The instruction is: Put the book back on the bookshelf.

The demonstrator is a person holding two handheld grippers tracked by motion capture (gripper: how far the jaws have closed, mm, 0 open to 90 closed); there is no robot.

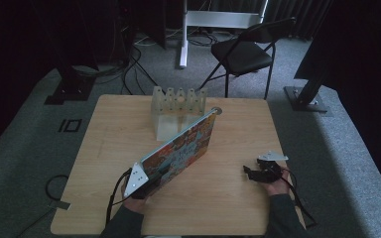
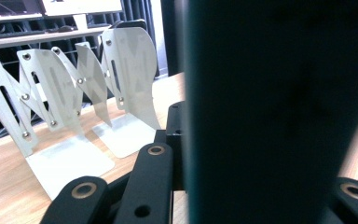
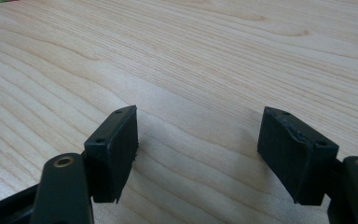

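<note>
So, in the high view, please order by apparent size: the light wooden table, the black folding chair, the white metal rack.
1. Light wooden table
2. Black folding chair, though farther from the camera
3. White metal rack

The table (image 1: 238,134) is pale, straight-grained wood. At its twelve o'clock edge stands a matte silver-white rack (image 1: 177,106). A colourful sticker-covered panel (image 1: 181,146) shows orange, blue and cream patches. Both grippers' jaws are black.

Matt wood-grain table (image 3: 205,60), seemingly brushed-metal rack (image 2: 74,88)
</note>
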